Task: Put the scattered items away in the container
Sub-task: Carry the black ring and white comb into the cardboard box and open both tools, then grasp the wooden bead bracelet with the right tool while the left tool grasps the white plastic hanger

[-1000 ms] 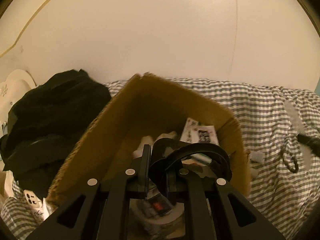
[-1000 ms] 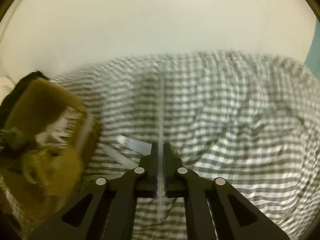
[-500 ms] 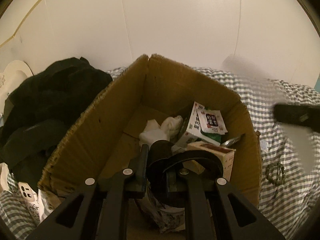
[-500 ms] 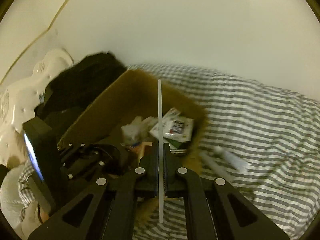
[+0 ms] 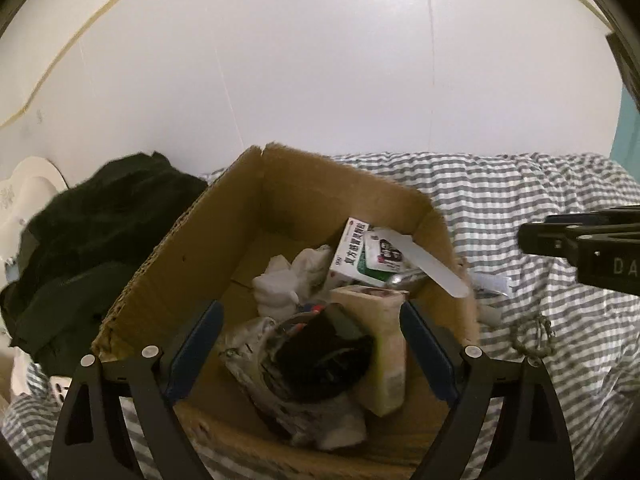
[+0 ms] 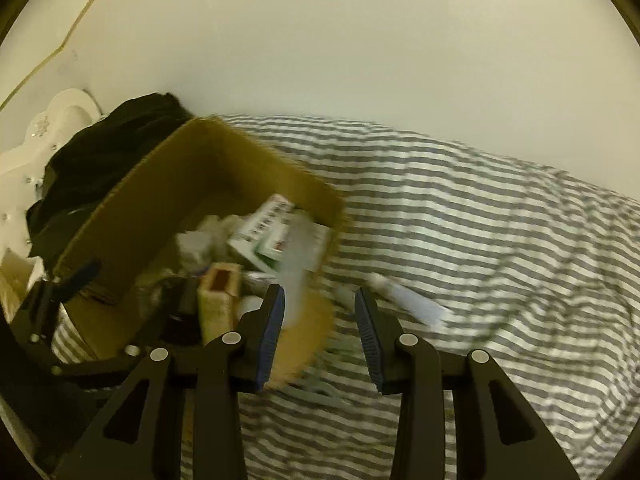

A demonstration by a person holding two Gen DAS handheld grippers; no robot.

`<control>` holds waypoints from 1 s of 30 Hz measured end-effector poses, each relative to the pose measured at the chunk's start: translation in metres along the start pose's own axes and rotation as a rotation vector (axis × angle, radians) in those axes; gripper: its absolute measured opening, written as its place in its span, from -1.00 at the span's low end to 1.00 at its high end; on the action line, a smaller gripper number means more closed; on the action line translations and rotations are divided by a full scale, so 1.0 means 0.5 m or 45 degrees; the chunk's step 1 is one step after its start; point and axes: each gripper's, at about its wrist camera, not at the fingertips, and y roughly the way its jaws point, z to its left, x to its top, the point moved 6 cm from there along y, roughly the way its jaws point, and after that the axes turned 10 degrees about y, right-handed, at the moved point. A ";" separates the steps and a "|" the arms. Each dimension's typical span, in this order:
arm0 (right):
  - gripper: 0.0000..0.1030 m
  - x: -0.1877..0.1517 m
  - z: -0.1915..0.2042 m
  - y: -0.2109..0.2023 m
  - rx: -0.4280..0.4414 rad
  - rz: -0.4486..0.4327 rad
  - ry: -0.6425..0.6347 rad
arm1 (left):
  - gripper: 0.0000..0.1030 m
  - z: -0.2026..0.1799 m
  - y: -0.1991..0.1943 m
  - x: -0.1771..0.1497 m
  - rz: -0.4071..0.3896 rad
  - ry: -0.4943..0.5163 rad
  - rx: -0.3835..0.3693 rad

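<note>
You have a matt, rough corrugated cardboard box [image 5: 192, 264] with torn, fibrous edges, sitting on soft woven cloth bedding [image 5: 532, 200] striped grey and white. Inside, your printed paperboard cartons [image 5: 352, 256] look smooth and slightly glossy, beside crumpled white tissue [image 5: 284, 280]. The flat white strip [image 5: 432, 268] at the box's right rim looks like smooth plastic. The dark garment [image 5: 100, 232] at the box's left edge is matt fabric.
</note>
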 end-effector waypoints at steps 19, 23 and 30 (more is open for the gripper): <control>-0.13 -0.154 -0.316 0.029 -0.056 0.125 -0.076 | 0.81 -0.351 0.005 -0.168 0.302 -0.195 -0.011; -0.13 -0.181 -0.348 0.131 -0.021 0.216 -0.026 | 0.81 -0.367 0.090 -0.191 0.377 -0.336 0.077; -0.12 -0.220 -0.374 0.230 -0.020 0.280 0.038 | 0.81 -0.287 0.216 -0.242 0.480 -0.786 0.192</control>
